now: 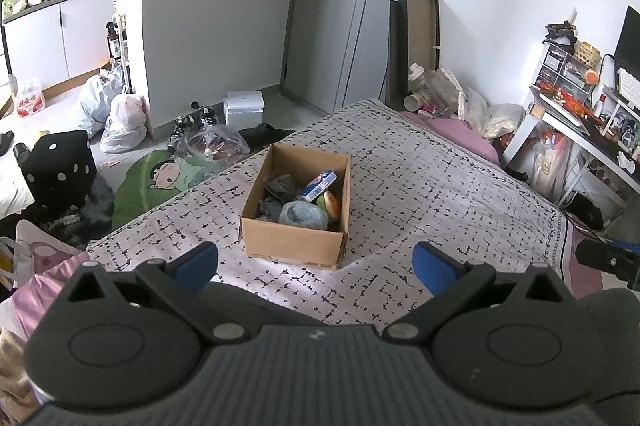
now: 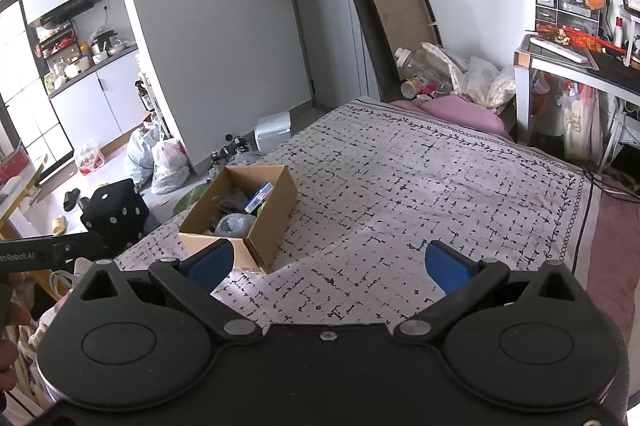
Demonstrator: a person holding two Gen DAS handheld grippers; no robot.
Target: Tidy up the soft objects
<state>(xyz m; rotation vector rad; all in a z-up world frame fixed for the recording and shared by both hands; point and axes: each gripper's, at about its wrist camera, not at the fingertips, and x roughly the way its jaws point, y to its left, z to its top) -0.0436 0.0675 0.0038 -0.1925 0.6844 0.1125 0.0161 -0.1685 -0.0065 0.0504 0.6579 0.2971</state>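
On the black-flecked grey bedspread (image 1: 420,186) we judge sorting nearly done: left gripper (image 1: 316,262) and right gripper (image 2: 328,262) spread empty, the filled brown cardboard box (image 1: 294,240) just ahead of our left jaws awaiting any remaining soft item.

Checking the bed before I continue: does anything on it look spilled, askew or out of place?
Nothing stands out. The brown cardboard box sits upright on the patterned bedspread, its contents inside, none spilled around it.

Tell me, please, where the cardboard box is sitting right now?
The cardboard box sits on the patterned bedspread near the bed's left edge, ahead of the open left gripper; in the right wrist view it lies front-left.
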